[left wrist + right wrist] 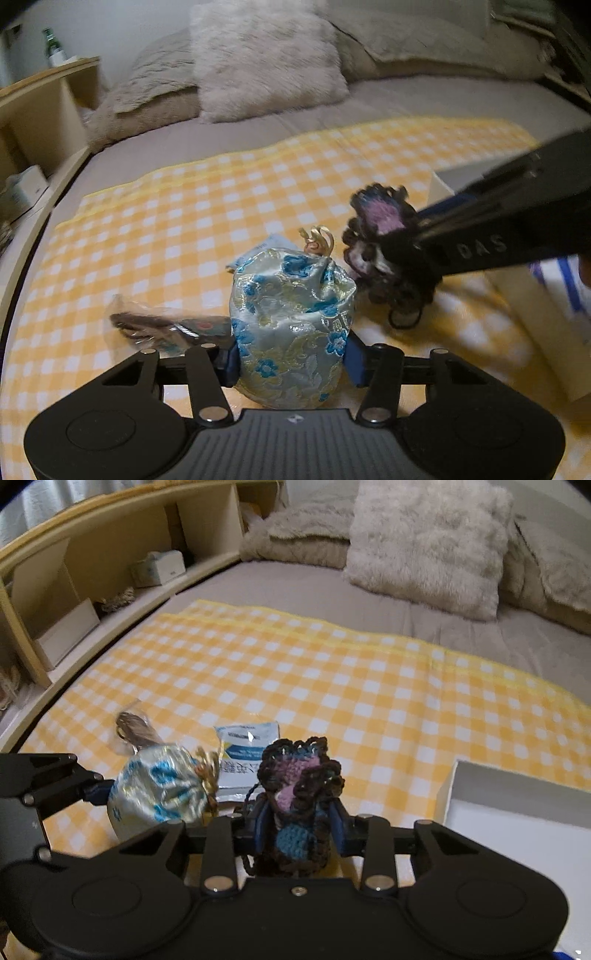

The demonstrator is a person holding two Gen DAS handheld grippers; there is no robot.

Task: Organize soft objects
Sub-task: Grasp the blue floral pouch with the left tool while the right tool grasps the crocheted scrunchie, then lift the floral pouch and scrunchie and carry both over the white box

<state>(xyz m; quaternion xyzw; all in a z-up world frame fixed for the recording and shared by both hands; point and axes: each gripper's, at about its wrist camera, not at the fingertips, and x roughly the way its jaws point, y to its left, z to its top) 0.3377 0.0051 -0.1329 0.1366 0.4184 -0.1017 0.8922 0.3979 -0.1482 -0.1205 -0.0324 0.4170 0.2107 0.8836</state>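
1. My left gripper [291,362] has its jaws pinching a brocade pouch [291,321], pale blue with blue flowers and a gold drawstring, gripped low on both sides.
2. My right gripper [301,830] has its jaws pressed onto a crocheted piece [299,805] in dark brown, pink and teal yarn; a loose strand trails from it.
3. Both soft things appear lifted over the near part of the yellow checked cloth [332,672] spread on the bed [314,587], the pouch just beside the crochet.
4. I judge the step in hand to be carrying both pieces to the white box [517,812], which sits open at the cloth's near right edge.
5. The next move calls for swinging each piece over the box rim, then spreading the jaws, one gripper at a time, since the two are close enough to collide.
6. Left on the cloth are a white printed packet [245,753] and a clear bag with something brown inside [162,325].
7. Furry cushions [424,546] lie at the bed's far end, and a wooden shelf [92,572] runs along its left edge, well apart.
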